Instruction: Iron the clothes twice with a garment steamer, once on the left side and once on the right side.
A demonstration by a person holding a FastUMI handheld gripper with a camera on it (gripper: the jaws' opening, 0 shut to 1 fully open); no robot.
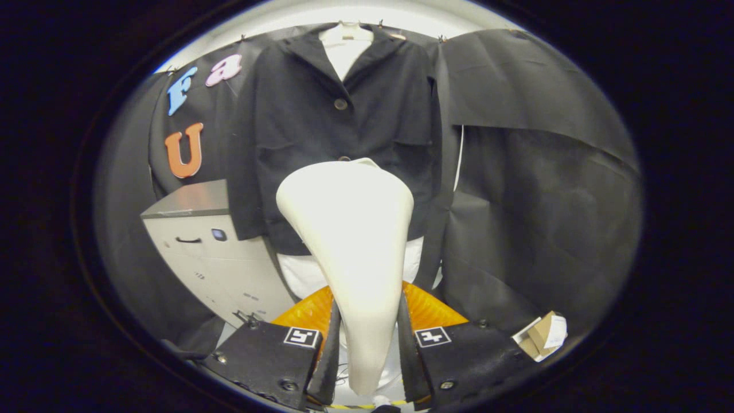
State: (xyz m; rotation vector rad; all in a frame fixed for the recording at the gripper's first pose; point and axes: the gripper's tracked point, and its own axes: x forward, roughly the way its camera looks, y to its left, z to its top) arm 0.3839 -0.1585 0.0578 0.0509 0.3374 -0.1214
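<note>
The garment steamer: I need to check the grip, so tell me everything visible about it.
The garment steamer is cream-white, smooth, plastic-looking, with a narrow handle widening to a broad rounded head. It stands upright between the fingers of the gripper, which press its handle from both sides. Its head points at the hanging dark jacket; contact cannot be told.

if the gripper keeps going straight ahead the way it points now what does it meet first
The gripper is shut on the white garment steamer, whose head points ahead. Straight on, the steamer head would likely meet the black jacket hanging on the booth wall, around its lower front. How far away it hangs is unclear.
</note>
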